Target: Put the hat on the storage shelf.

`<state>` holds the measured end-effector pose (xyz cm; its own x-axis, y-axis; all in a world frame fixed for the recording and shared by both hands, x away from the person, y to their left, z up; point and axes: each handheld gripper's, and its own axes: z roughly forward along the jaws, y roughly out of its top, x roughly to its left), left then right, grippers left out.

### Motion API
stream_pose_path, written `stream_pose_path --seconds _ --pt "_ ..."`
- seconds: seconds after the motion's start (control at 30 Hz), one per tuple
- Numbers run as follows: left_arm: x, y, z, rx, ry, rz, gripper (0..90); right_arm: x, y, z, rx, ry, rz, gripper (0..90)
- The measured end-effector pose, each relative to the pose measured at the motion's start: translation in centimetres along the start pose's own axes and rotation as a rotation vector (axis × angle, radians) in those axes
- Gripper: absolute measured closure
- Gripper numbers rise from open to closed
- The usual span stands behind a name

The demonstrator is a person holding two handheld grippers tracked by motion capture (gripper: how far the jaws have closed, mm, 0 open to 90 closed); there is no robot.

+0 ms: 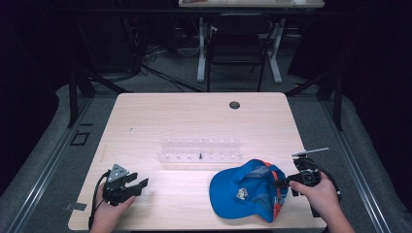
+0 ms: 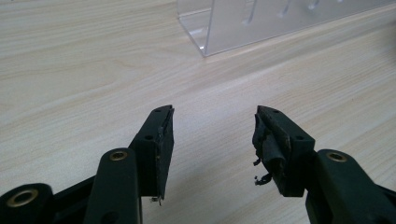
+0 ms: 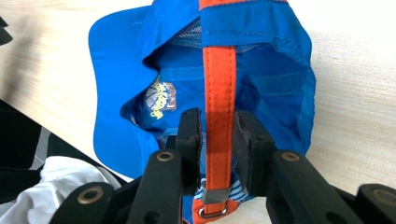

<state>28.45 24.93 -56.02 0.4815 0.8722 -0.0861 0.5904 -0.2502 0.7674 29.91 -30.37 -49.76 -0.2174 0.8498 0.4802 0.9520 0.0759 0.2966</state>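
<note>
Gripping the orange strap [image 3: 219,93] of the blue cap [image 1: 245,188], R tool [image 1: 283,183] has jaws clamped on it; cap lies at table [image 1: 194,116] front-right edge. L tool [image 1: 141,184], jaws apart, rests front-left, near clear acrylic rack [image 1: 200,149].

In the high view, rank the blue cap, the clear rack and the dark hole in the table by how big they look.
1. blue cap and clear rack: alike in apparent size; the cap lies nearer the camera, so unranked.
2. dark hole: smallest.
</note>
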Motion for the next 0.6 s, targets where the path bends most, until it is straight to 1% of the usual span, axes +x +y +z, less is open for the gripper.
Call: stream_pose_path --seconds 0.1,0.13,0.17,0.2,0.37,0.47,0.5,0.6 --pt "0.02 0.04 -0.05 0.010 0.000 0.006 47.7 0.04 -0.01 -0.09 0.004 -0.003 -0.007 73.6" --pt "-0.01 0.02 -0.02 0.009 0.001 0.002 47.7 0.16 -0.06 -0.04 -0.007 -0.004 0.002 74.1" --pt "-0.03 -0.01 0.04 0.000 0.004 0.001 47.7 0.16 -0.06 -0.04 -0.007 -0.004 0.002 74.1" --pt "0.00 0.00 0.02 0.001 0.004 0.004 47.7 0.10 0.01 -0.12 0.007 0.000 -0.010 75.4" --pt "0.01 -0.01 0.02 0.001 0.004 0.001 47.7 0.20 0.07 -0.10 0.015 -0.009 -0.004 77.3" --pt "-0.01 0.00 -0.01 0.002 0.006 0.002 47.8 0.24 0.10 -0.15 0.006 -0.014 0.007 77.7" --pt "-0.02 -0.01 0.01 0.000 0.006 0.001 47.9 0.28 0.12 -0.20 0.005 -0.015 0.017 77.7" --pt "-0.04 -0.02 0.03 -0.001 0.004 0.003 47.9 0.45 0.20 -0.37 0.009 -0.012 0.023 77.8"
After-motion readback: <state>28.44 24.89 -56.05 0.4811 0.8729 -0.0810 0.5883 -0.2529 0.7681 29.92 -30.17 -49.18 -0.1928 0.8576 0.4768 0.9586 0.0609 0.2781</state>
